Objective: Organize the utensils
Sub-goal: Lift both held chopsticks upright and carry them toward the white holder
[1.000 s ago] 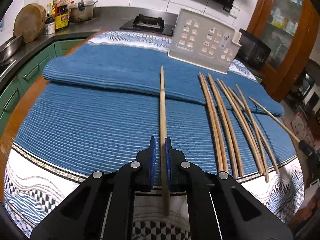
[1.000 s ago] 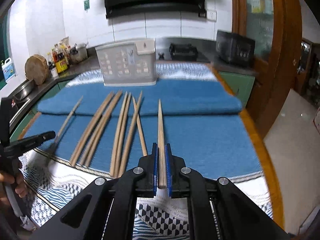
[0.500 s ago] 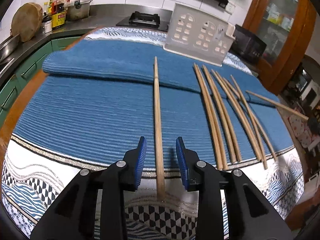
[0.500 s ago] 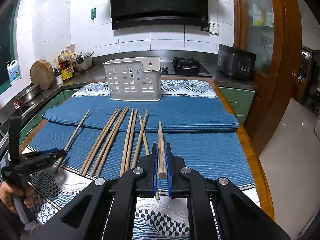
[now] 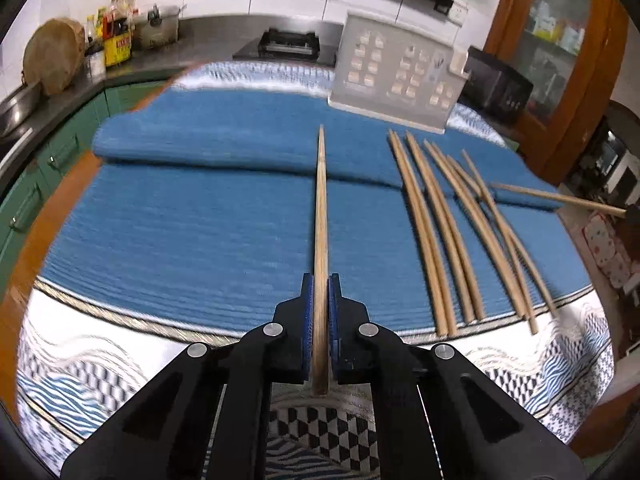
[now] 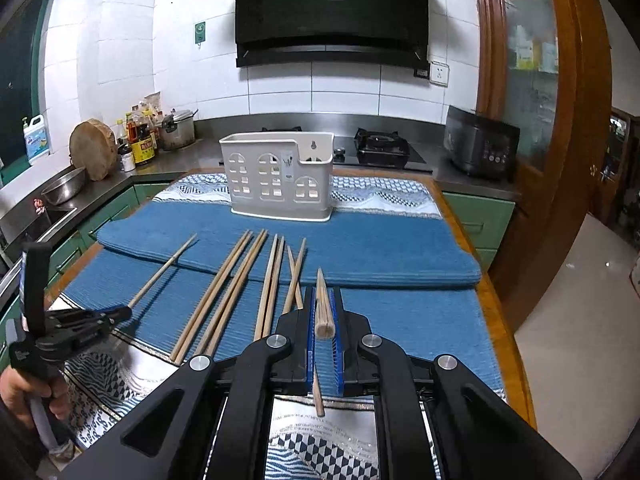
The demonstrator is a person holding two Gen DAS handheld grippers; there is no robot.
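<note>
My left gripper (image 5: 319,286) is shut on a long wooden chopstick (image 5: 321,216) that points toward the white utensil holder (image 5: 394,76). My right gripper (image 6: 323,300) is shut on a pair of chopsticks (image 6: 322,304), lifted and tilted above the blue mat; the pair shows at the far right of the left wrist view (image 5: 556,199). Several more chopsticks lie side by side on the mat (image 5: 448,232), also seen in the right wrist view (image 6: 244,288). The holder (image 6: 280,176) stands upright at the mat's far edge. The left gripper (image 6: 120,313) shows at the left of the right wrist view.
A folded blue mat (image 6: 392,256) covers a patterned cloth (image 5: 100,364) on the wooden table. Behind are a gas stove (image 6: 380,148), a black appliance (image 6: 480,148), bottles and a pot (image 6: 176,128), and a round chopping board (image 6: 92,152) on the counter.
My left gripper opened, then closed again on the single chopstick. My right gripper rose with its chopsticks, so the holder and kitchen wall now sit higher in its view.
</note>
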